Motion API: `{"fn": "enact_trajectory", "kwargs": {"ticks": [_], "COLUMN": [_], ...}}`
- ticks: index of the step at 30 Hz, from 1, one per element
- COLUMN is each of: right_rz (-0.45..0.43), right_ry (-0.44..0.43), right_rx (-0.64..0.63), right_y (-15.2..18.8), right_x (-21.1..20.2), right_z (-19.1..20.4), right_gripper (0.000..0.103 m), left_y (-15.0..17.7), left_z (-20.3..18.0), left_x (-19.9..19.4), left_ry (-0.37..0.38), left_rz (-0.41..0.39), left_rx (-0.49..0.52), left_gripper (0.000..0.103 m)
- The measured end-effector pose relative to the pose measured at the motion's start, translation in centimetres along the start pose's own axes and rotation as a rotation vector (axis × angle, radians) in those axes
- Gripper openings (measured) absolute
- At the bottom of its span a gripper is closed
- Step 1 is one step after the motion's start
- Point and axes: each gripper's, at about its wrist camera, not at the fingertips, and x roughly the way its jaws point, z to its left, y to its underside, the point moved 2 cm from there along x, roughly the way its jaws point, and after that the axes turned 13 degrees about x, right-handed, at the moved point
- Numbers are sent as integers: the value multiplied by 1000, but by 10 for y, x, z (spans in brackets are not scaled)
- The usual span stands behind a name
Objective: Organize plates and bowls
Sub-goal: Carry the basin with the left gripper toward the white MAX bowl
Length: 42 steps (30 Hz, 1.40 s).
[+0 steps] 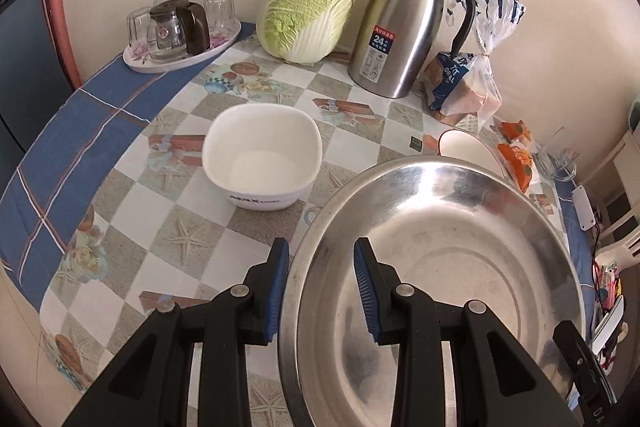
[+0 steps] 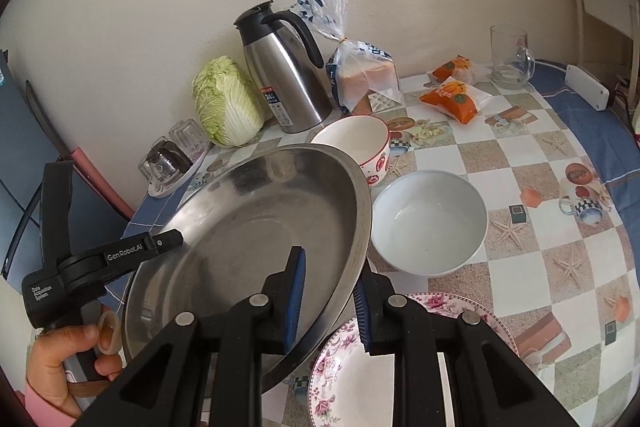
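Note:
A large steel basin (image 1: 440, 247) is held off the table by both grippers. My left gripper (image 1: 322, 287) is shut on its near-left rim, one blue pad outside and one inside. In the right wrist view the basin (image 2: 256, 211) tilts, and my right gripper (image 2: 330, 303) is shut on its right rim. A white square bowl (image 1: 262, 155) sits on the table beyond the left gripper. A red-patterned bowl (image 2: 360, 143) stands behind the basin, a round white bowl (image 2: 430, 223) to its right. Under the right gripper lies a floral plate (image 2: 348, 367).
Along the wall stand a tray of glasses (image 1: 180, 27), a cabbage (image 1: 308, 7), a steel jug (image 1: 404, 27) and a bread bag (image 1: 468, 83). Orange snack packs (image 2: 452, 99), a glass mug (image 2: 510, 57) and a white box (image 2: 588, 87) sit at the back right. A hand (image 2: 68, 351) holds the left gripper.

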Motion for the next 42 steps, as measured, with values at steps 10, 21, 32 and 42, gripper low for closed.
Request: {"fn": "enact_trajectory", "kwargs": {"ticks": [10, 21, 32, 42], "right_rz": [23, 65, 79, 71], "right_ry": [48, 76, 106, 121], "right_rx": [-9, -46, -71, -66], "right_y": [0, 11, 15, 13], "right_x": [11, 33, 49, 59], "right_z": [-9, -3, -1, -4], "right_gripper": [25, 25, 25, 25], "left_y": [12, 19, 23, 19], "left_z": [0, 22, 28, 24], "left_x": [19, 29, 37, 44], "left_ry": [43, 84, 122, 128], "left_rz": [23, 38, 52, 47], "left_rx": [-45, -130, -162, -148], "left_gripper": [35, 35, 35, 35]}}
